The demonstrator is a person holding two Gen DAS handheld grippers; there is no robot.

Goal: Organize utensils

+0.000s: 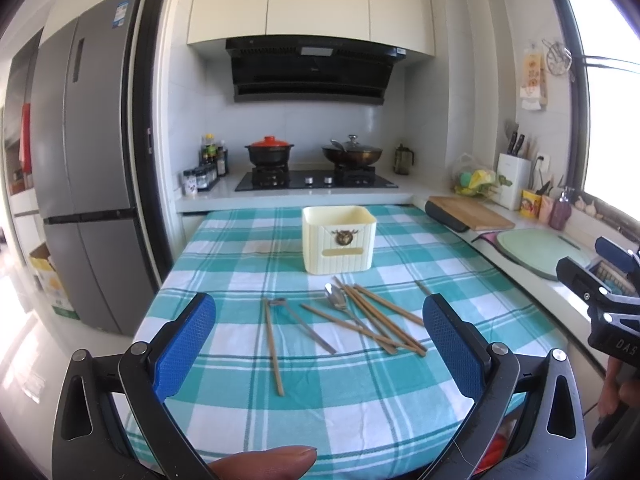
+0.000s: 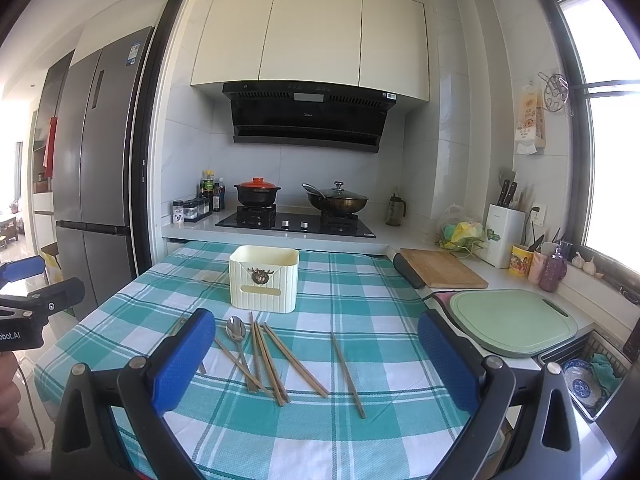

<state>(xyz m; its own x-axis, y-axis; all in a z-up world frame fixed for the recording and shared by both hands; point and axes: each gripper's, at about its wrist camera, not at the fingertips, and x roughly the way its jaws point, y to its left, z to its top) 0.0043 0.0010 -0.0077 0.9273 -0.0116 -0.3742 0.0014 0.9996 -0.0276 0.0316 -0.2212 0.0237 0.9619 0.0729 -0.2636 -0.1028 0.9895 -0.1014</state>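
Both grippers, left (image 1: 319,344) and right (image 2: 316,354), were held wide and empty above the table; chopsticks (image 2: 276,364) and spoon (image 2: 236,330) lay scattered just ahead, the holder (image 2: 264,280) beyond, presumably for loading.

A table under a teal checked cloth (image 1: 248,408) carries a cream holder (image 1: 339,245), scattered chopsticks (image 1: 384,320) (one apart) and a spoon (image 1: 338,300).
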